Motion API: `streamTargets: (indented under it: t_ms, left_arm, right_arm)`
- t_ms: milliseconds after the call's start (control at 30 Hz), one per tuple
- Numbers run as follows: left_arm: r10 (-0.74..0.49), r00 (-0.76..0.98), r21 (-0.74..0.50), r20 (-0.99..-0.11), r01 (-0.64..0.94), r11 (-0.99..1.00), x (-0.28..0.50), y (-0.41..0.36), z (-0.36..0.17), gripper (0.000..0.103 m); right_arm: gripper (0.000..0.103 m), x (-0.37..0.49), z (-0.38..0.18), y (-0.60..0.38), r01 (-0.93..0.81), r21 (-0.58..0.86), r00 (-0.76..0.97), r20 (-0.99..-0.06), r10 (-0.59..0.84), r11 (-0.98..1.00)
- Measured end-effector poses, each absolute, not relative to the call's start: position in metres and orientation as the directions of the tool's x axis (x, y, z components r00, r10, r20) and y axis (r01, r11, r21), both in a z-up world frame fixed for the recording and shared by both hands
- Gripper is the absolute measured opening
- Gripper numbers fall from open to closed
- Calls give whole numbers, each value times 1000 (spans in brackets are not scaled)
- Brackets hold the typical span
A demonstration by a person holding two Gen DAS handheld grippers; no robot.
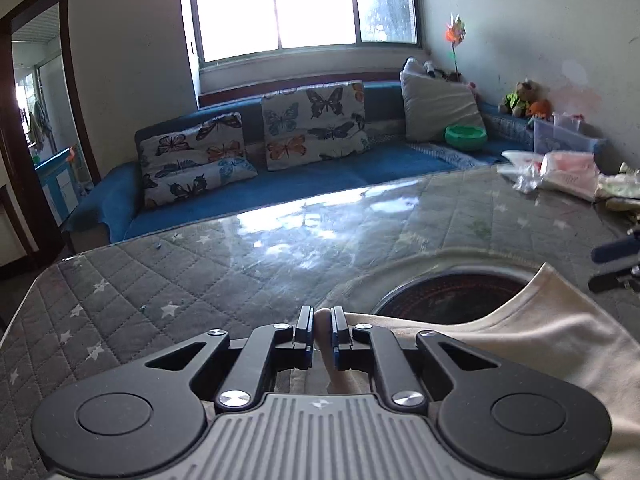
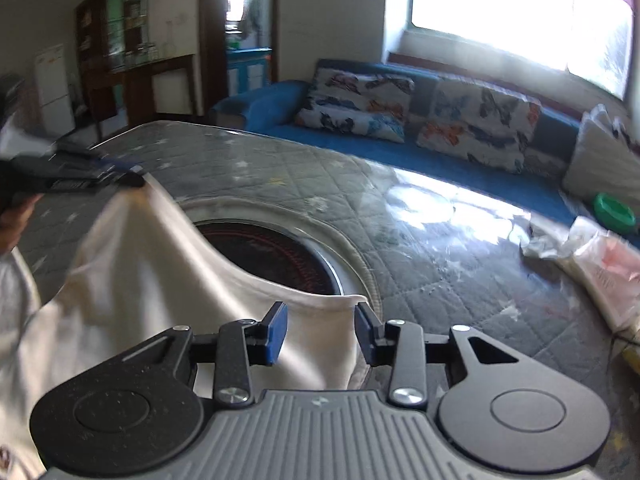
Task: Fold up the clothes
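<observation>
Left gripper [image 1: 322, 322]: jaws together, pinched on a bunched corner of the cream garment [image 1: 532, 340]; the right wrist view shows that corner lifted off the table [image 1: 192, 280].
Right gripper [image 2: 321, 326]: jaws apart, a fold of the garment's edge lying between the blue pads [image 2: 277, 330]; they do not seem to press on it.
Garment: hanging between the two grippers, its curved edge sagging over the round burner [image 2: 280, 252] set into the table; the rest drapes toward the person.
Step in hand: by my reading, laying the garment out or bringing one edge over, early in the fold.
Next move: probably set the right-hand edge flat on the quilted cover, then carry the left corner across, keeping the cloth taut so it does not bunch.
Pose: both grippers tip downward toward the table; the left one sits higher and further left, a hand [image 2: 16, 220] visible under it.
Clutter: plastic bags [image 1: 560, 172] at the table's far side, well apart from the cloth.
</observation>
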State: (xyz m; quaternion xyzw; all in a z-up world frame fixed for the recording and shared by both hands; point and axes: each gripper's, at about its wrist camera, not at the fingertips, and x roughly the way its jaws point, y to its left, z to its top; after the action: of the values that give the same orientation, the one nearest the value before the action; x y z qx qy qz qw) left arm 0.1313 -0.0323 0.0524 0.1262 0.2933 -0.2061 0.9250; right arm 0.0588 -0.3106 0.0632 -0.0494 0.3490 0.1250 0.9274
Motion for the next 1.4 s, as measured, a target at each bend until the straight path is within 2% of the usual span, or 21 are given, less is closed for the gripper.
streamTargets:
  t_ms: [133,200,233,300,367,433,467,567,600,667,733,767,867,1000,1133,1233,1400]
  left_arm:
    - [-298,716,88,-631,448,890,137,-27,43,16]
    - [-298,708,65,-640,436,897,138,-21,42,25]
    - [-301,700,48,-647,431,901,139,-18,41,35]
    - [-309,688,18,-657,424,906,139,-14,39,41]
    - [-309,680,4,-665,417,909,139,-12,37,55]
    - [-307,665,-11,-681,410,912,140,-11,33,58]
    - [-305,660,-9,-686,412,911,140,-12,31,58]
    - [-301,660,21,-688,433,901,138,-19,25,55]
    - [-300,662,35,-687,442,896,137,-22,23,51]
    - [-284,672,79,-684,456,887,136,-29,19,29]
    - [-264,688,121,-676,458,881,135,-35,15,17]
    - [-258,697,136,-669,457,879,135,-36,14,15]
    - [-233,720,186,-654,451,873,137,-43,10,14]
    - [-205,739,232,-642,442,867,138,-50,9,14]
    - [-196,749,228,-633,423,877,139,-49,12,22]
    - [-224,755,193,-616,421,887,134,-48,22,22]
    - [-342,705,129,-622,522,843,119,-68,29,22]
  right_arm:
    - [35,84,48,-318,-188,38,710,-686,162,981]
    - [35,91,42,-321,-172,55,703,-693,161,984]
    - [34,96,37,-323,-161,71,695,-701,163,985]
    - [30,105,29,-326,-146,94,683,-710,169,985]
    - [24,106,25,-325,-145,96,681,-712,170,985]
    - [18,106,22,-323,-143,88,683,-712,163,986]
    - [7,106,22,-322,-142,83,689,-707,159,986]
    - [6,103,26,-320,-142,64,710,-688,147,988]
    - [5,102,29,-318,-145,51,721,-679,140,988]
    - [5,98,35,-315,-136,20,749,-652,116,990]
    - [5,94,42,-313,-115,-14,785,-614,82,993]
    - [5,92,44,-312,-108,-30,798,-598,68,994]
    - [5,95,43,-312,-90,-46,804,-594,45,995]
    - [9,109,26,-317,-44,-73,774,-633,-12,996]
    - [18,104,29,-318,-35,-77,786,-618,-20,996]
    - [18,97,38,-307,-110,-55,792,-608,54,992]
    - [18,99,34,-276,-247,13,745,-638,198,969]
